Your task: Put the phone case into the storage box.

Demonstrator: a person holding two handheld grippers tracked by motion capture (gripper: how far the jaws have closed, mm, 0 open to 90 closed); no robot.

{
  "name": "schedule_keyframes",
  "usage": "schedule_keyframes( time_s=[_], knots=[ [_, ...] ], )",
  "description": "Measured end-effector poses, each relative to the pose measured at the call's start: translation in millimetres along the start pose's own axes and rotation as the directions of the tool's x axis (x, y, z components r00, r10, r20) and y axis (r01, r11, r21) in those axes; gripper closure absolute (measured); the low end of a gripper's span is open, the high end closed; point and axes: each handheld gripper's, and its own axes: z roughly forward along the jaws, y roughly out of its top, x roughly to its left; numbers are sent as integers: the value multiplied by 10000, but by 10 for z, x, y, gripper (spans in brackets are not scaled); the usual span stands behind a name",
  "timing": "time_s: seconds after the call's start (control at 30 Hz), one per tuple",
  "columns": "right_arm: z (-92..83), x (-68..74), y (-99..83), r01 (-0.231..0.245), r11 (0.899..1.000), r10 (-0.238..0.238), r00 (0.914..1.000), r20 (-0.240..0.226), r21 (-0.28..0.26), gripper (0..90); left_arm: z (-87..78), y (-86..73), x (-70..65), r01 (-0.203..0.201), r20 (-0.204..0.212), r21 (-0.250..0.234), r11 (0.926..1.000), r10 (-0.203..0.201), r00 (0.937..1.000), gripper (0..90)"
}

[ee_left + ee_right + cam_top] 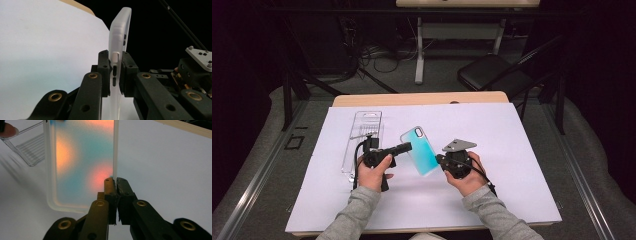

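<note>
High view: the frosted translucent phone case with a teal-blue back point(421, 149) is held up off the white table sheet point(512, 150), tilted, between the two hand-held tools; the left gripper point(408, 146) meets its left long edge and the right gripper point(440, 159) its lower right edge. The empty clear plastic packaging tray point(364, 137) lies flat on the sheet just left of the left hand point(374, 172), apart from the case. Left gripper view: the jaws stand closed to a narrow gap on the case's side wall point(115, 75), clamping at the button cut-outs, with the case seen edge-on and nearly upright. Right gripper view: the jaws are pinched almost together on the thin rim at the case's lower corner point(82, 170), whose back glows orange and teal against the light; the tray point(30, 150) shows at upper left. Judgement: the step looks like a two-handed carry or transfer of the case. To do it well, keep both clamps light, since the soft wall may bow; move the hands together without twisting; release one side only once the other grip bears the weight squarely.
</note>
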Motion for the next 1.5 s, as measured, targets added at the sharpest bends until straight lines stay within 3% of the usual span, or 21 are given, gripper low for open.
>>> schedule_keyframes(
  time_s=[0.73, 1.13, 1.5],
  knots=[
    [3, -22, 1, -200, 9998, 198, 9993, -322, -44, 864, -21, 9, 8, 42, 41, -12, 10000, -42, 10000, 816],
    [-28, -38, 13, -336, 9992, 325, 9981, -514, -215, 807, -30, 12, 16, -7, -73, 32, 10000, 7, 10000, 815],
    [-62, -42, 14, -281, 9991, 259, 9974, -675, -317, 757, -67, 23, 3, -362, -286, 9, 9993, 362, 9989, 815]
  ],
)
